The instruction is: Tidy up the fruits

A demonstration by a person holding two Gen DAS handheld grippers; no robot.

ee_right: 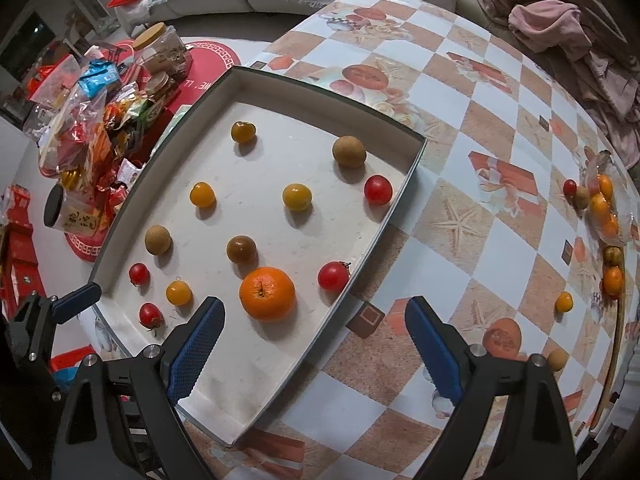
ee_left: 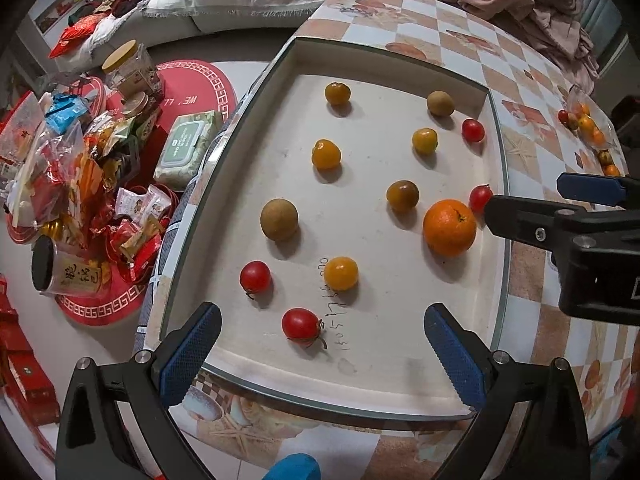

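On the checkered tablecloth (ee_right: 460,128): one shallow white tray (ee_left: 400,352) holding twelve fruits, all apart from each other. Counted in the tray: one large orange (ee_left: 449,227), four red cherry tomatoes, four yellow-orange cherry tomatoes, one dark brownish tomato (ee_left: 402,196), two brown longan-like fruits. Red ones: (ee_left: 256,276), (ee_left: 301,323), (ee_left: 473,130), (ee_left: 480,197), the last near the tray's right wall, just beside the orange. Yellow ones: (ee_left: 341,273), (ee_left: 326,154), (ee_left: 424,141), (ee_left: 337,93). Brown ones: (ee_left: 279,219), (ee_left: 440,103).

Left gripper (ee_left: 322,354): jaws wide apart, nothing between them, over the tray's near edge. Right gripper (ee_right: 316,350): likewise spread and empty, straddling the tray's right rim near the orange.

Off the tray, at the table's far right: a loose cluster of more small fruits beside a clear bag (ee_right: 608,204), too crowded to count.
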